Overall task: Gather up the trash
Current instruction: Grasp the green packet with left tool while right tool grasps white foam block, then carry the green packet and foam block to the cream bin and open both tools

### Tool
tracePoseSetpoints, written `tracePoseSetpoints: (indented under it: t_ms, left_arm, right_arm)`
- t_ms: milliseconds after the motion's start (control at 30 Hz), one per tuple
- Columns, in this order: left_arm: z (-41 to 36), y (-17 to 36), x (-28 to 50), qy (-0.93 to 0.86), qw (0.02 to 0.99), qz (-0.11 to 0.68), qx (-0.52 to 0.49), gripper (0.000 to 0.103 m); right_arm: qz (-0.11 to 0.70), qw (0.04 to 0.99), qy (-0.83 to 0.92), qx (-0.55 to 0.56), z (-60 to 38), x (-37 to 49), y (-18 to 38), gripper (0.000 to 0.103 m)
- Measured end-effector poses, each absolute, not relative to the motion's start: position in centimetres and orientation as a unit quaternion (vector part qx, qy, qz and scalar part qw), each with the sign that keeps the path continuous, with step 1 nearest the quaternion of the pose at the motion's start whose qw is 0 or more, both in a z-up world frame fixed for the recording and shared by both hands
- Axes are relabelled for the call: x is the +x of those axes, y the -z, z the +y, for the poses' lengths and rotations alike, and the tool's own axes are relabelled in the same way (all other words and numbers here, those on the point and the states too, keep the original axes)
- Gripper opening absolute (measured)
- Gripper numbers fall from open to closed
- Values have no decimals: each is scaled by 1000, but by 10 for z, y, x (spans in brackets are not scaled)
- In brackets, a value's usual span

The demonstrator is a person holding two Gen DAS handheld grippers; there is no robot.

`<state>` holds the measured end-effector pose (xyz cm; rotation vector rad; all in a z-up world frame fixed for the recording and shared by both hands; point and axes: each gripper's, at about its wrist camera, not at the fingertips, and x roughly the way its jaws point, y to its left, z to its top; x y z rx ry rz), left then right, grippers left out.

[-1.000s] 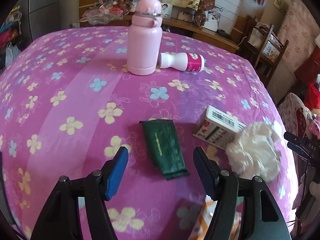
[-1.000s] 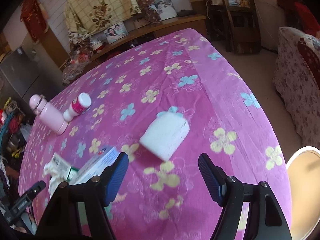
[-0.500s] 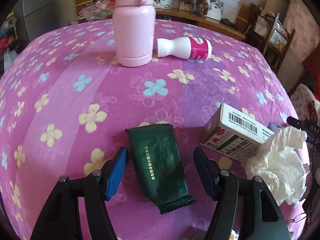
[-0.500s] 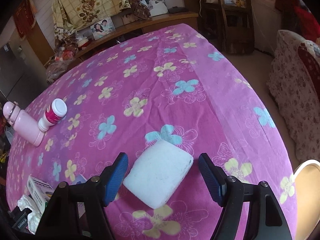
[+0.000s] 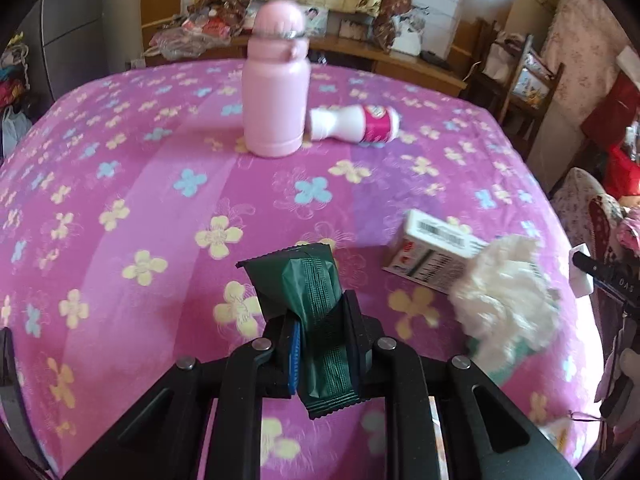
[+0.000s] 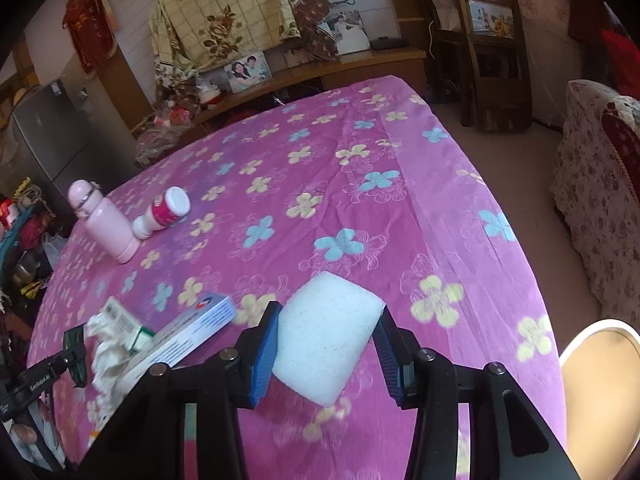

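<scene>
My left gripper (image 5: 325, 344) is shut on a dark green wrapper (image 5: 312, 300), which is creased between the pads and held over the pink flowered tablecloth (image 5: 160, 184). My right gripper (image 6: 326, 354) is shut on a white foam block (image 6: 326, 332), its pads pressing both sides. A crumpled white tissue (image 5: 508, 296) and a small white carton (image 5: 432, 248) lie to the right of the green wrapper. A long blue and white box (image 6: 188, 332) lies left of the foam block.
A pink flask (image 5: 276, 92) stands at the back with a small white and pink bottle (image 5: 356, 124) lying beside it. A wooden shelf (image 6: 320, 68) and a chair (image 6: 488, 40) stand beyond the table. A round tan stool (image 6: 600, 392) is at lower right.
Both grippers have closed: the left on the green wrapper, lifting and creasing it, the right on the white foam block. Both views have pulled back slightly.
</scene>
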<state>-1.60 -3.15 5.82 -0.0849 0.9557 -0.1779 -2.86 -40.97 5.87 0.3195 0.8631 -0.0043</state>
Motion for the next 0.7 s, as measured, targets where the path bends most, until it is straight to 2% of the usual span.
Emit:
tracePoseSetpoints:
  t_ms: [367, 700]
  left_arm:
    - [-65, -100, -73, 152, 889, 430, -28, 20]
    - [-142, -112, -111, 225, 880, 418, 5, 20]
  right_arm:
    - [399, 900, -25, 172, -413, -102, -78, 48]
    - [394, 903, -15, 168, -430, -154, -86, 48]
